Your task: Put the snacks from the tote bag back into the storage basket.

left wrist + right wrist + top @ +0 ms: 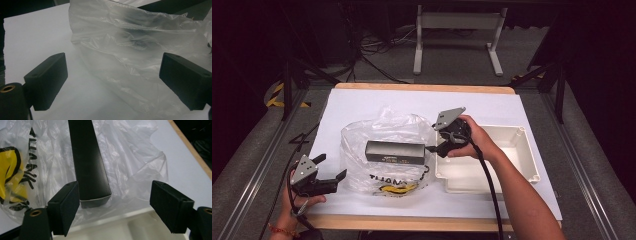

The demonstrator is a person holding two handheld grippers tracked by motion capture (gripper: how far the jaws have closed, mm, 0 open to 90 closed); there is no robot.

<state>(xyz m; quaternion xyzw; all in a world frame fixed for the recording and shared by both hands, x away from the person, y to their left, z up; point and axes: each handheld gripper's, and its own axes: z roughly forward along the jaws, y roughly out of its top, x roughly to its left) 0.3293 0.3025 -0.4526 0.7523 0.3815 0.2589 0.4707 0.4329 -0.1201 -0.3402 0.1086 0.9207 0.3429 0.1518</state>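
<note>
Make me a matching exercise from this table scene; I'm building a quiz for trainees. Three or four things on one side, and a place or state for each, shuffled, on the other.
Things:
1. black box
2. plastic bag
3. white tray
4. left gripper

Places or states:
A. at the table's right side, beside the bag
B. near the table's front left corner, jaws apart
C. lying on the bag, long side across the table
D. clear, crumpled, with yellow and black print

Pairs: 1-C, 2-D, 3-A, 4-B
</note>
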